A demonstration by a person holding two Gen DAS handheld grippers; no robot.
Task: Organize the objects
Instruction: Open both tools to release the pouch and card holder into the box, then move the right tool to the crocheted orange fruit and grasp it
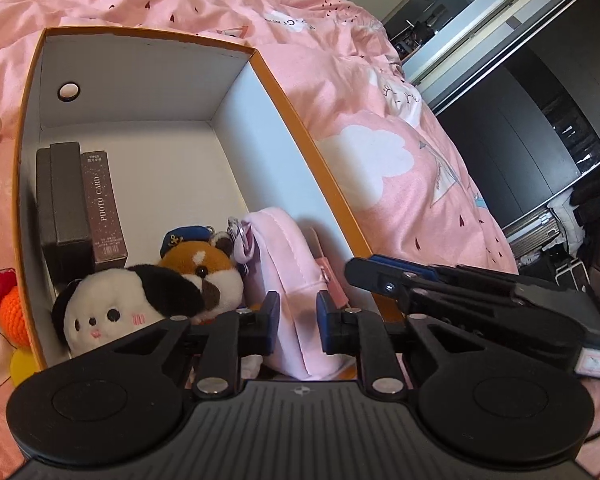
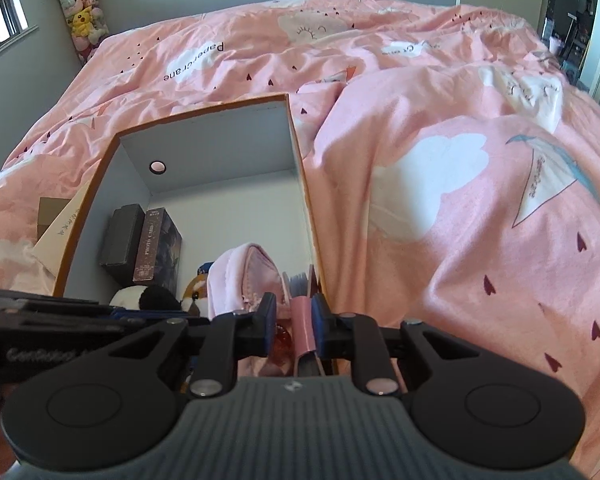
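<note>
An orange-rimmed white box (image 1: 281,96) lies open on the bed. In its near end a pink pouch (image 1: 284,264) stands on edge. My left gripper (image 1: 298,320) is shut, with the pouch's lower fabric between its pads. Beside the pouch a pink-spined booklet (image 2: 303,328) leans on the box's right wall (image 2: 307,200). My right gripper (image 2: 296,318) is shut on the booklet, and it also shows from the side in the left wrist view (image 1: 354,274). Left of the pouch sit a brown plush (image 1: 208,272) and a white-and-black plush (image 1: 112,312).
A dark box (image 1: 66,208) and a photo card box (image 1: 104,208) stand against the box's left wall. An orange crocheted toy (image 1: 8,304) and a cream carton (image 2: 56,228) lie outside on the pink duvet (image 2: 460,200). Dark wardrobe doors (image 1: 520,140) stand beyond the bed.
</note>
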